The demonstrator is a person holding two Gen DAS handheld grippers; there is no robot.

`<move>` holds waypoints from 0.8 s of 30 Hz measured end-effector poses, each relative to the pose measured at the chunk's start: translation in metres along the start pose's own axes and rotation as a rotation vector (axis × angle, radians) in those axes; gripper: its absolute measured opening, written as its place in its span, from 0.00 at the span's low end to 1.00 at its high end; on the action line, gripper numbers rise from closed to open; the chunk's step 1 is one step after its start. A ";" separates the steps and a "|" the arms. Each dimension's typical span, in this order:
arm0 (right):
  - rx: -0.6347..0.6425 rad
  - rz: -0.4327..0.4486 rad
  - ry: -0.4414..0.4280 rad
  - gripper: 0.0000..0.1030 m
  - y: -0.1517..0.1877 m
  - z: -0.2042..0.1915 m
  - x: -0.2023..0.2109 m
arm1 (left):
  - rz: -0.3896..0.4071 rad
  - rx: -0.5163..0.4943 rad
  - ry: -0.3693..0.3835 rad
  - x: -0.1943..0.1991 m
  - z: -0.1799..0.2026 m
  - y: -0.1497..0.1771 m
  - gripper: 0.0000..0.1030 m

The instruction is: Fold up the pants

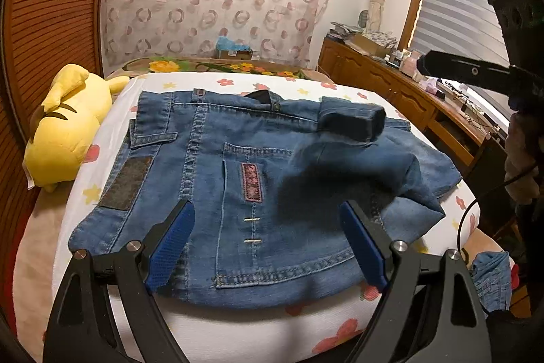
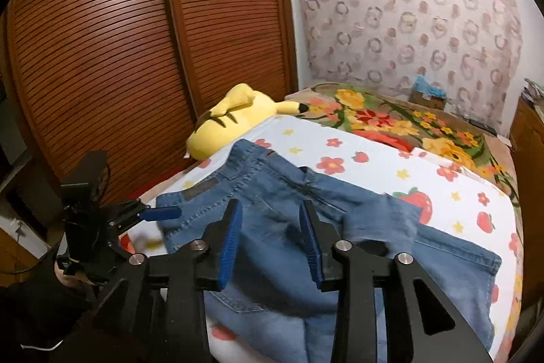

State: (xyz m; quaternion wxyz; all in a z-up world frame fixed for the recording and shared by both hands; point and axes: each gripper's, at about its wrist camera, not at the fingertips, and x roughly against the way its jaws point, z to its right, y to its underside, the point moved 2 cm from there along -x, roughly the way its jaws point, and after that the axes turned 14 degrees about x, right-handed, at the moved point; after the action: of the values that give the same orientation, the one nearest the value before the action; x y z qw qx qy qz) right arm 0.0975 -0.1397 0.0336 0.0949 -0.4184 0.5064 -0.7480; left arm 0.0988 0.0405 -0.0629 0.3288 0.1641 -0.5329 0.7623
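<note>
Blue denim pants (image 1: 238, 159) lie on the bed, partly folded, with a leg end lying blurred over the right side (image 1: 353, 121). In the right wrist view the pants (image 2: 272, 199) spread from the near edge toward the middle. My left gripper (image 1: 268, 223) is open and empty, held just above the near hem. My right gripper (image 2: 271, 227) is open and empty above the pants. It also shows at the right edge of the left wrist view (image 1: 476, 73). The left gripper shows at the left of the right wrist view (image 2: 163, 212).
A white sheet with flower and strawberry prints (image 2: 374, 165) covers the bed. A yellow plush toy (image 1: 68, 125) lies at its left edge by the brown slatted wardrobe (image 2: 119, 39). A wooden dresser with clutter (image 1: 391, 73) stands right. A floral blanket (image 2: 408, 125) lies beyond.
</note>
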 end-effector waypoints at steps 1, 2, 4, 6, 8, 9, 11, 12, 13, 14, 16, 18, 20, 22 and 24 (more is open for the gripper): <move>-0.003 -0.003 0.015 0.36 0.001 0.002 -0.001 | -0.001 -0.002 0.002 -0.001 0.002 -0.001 0.85; -0.005 -0.007 0.032 0.36 0.001 0.004 -0.004 | -0.001 -0.004 0.003 -0.002 0.004 -0.002 0.85; -0.011 -0.018 0.064 0.36 0.007 0.009 -0.004 | 0.001 -0.008 0.007 -0.005 0.007 -0.005 0.85; -0.016 -0.030 0.090 0.36 0.014 0.015 -0.007 | 0.005 -0.009 0.013 -0.008 0.010 -0.008 0.85; -0.020 -0.046 0.113 0.36 0.022 0.016 -0.007 | 0.008 -0.009 0.025 -0.012 0.013 -0.012 0.85; -0.022 -0.056 0.118 0.36 0.026 0.019 -0.010 | 0.006 -0.007 0.032 -0.014 0.015 -0.013 0.84; -0.023 -0.075 0.126 0.36 0.031 0.015 -0.014 | -0.003 -0.003 0.050 -0.019 0.018 -0.016 0.76; -0.024 -0.084 0.128 0.36 0.033 0.016 -0.018 | -0.008 0.000 0.059 -0.022 0.019 -0.017 0.75; -0.026 -0.091 0.128 0.37 0.032 0.016 -0.024 | -0.013 0.004 0.072 -0.025 0.021 -0.019 0.71; -0.029 -0.099 0.126 0.37 0.032 0.017 -0.030 | -0.019 0.006 0.083 -0.027 0.022 -0.020 0.66; -0.027 -0.117 0.125 0.37 0.030 0.018 -0.040 | -0.040 0.003 0.083 -0.037 0.025 -0.021 0.59; -0.026 -0.140 0.120 0.37 0.028 0.021 -0.051 | -0.066 -0.012 0.062 -0.046 0.028 -0.019 0.58; -0.034 -0.170 0.129 0.37 0.028 0.024 -0.064 | -0.095 -0.029 0.050 -0.054 0.031 -0.014 0.58; -0.040 -0.192 0.127 0.37 0.026 0.027 -0.076 | -0.117 -0.046 0.033 -0.061 0.033 -0.009 0.55; -0.046 -0.215 0.125 0.37 0.022 0.032 -0.085 | -0.129 -0.054 0.024 -0.065 0.034 -0.005 0.51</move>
State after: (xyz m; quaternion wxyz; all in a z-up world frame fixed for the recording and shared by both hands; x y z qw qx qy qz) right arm 0.1677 -0.1234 -0.0259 -0.0273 -0.4251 0.4805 -0.7665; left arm 0.1460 -0.0112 -0.0856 0.3877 0.1801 -0.5377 0.7267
